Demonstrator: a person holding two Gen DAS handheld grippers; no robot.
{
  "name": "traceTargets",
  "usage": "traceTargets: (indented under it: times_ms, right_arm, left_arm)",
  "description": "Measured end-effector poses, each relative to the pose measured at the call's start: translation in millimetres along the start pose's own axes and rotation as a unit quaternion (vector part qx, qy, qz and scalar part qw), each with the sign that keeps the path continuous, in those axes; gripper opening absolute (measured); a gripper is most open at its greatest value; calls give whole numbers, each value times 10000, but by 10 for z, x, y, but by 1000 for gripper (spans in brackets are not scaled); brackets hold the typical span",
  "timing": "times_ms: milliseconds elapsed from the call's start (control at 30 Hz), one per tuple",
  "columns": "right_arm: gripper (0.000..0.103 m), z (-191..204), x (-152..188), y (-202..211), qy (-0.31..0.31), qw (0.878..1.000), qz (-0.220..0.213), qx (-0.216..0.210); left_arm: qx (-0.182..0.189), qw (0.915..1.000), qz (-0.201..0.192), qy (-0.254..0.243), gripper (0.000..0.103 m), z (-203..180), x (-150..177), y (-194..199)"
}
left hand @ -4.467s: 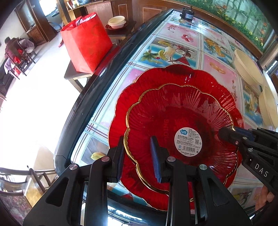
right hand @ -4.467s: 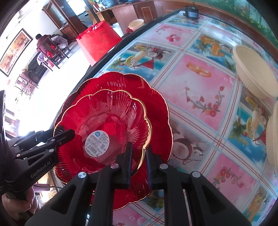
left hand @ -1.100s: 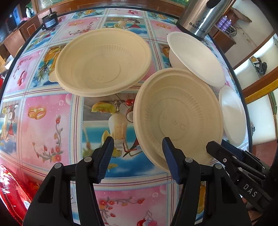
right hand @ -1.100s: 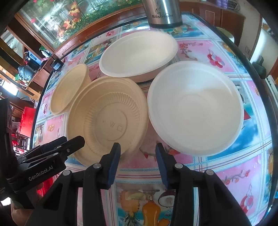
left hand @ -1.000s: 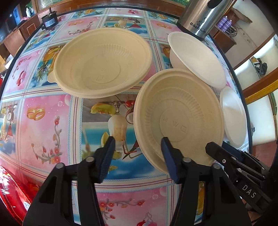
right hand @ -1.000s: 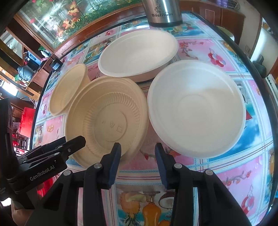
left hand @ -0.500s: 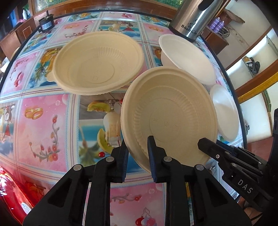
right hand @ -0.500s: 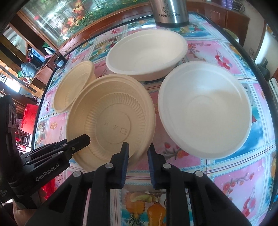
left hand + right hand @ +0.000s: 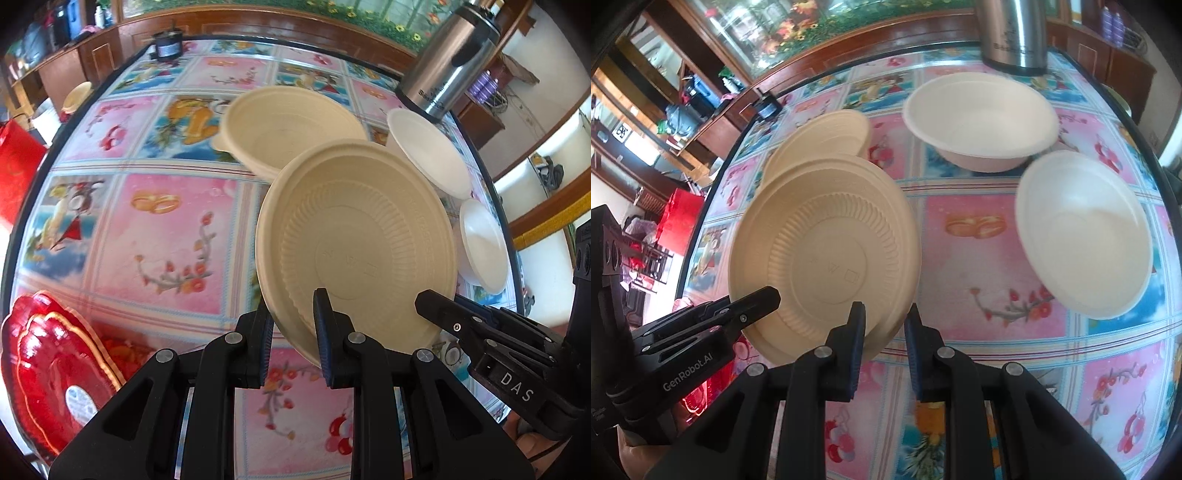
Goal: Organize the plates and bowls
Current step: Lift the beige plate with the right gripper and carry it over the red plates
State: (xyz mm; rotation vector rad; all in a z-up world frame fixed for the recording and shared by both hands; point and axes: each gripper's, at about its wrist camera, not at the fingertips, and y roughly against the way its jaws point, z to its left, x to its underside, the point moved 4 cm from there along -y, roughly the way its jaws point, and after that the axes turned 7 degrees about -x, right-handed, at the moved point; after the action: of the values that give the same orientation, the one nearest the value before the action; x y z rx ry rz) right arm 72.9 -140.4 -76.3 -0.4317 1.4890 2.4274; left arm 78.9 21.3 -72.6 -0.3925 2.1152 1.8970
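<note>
Bowl number one, the tan one, now hangs tilted above the table because your left tongs and right tongs have just squeezed its rim, so you can stack it next.

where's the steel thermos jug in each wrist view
Left wrist: the steel thermos jug stands at the upper right, on the table's far edge behind a white bowl.
Right wrist: the jug is at the top, right of centre, its upper part cut off.
Shared landmark: the tan bowl, pinched by both claws, sits mid-picture in each.
</note>
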Motion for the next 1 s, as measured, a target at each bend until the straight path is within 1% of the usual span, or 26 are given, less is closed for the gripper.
traceTargets:
  times_ms: [233, 467, 767, 1000]
  right_arm:
    - [20, 421, 36, -46, 458, 9986, 89, -230]
    - [20, 802, 76, -99, 846, 9952, 178, -455]
    - [20, 1275, 184, -242, 1323, 9880, 352, -716]
    - [20, 1707, 333, -376, 1756, 9787, 548, -906]
  left_arm:
    - [-184, 9989, -166, 388, 21, 385, 149, 270]
    - [-372, 9954, -356, 805, 21, 742, 325, 556]
    - [-609, 9877, -483, 1355, 21, 1241, 590, 823]
    - [-821, 9793, -509, 1777, 21, 1627, 842, 989]
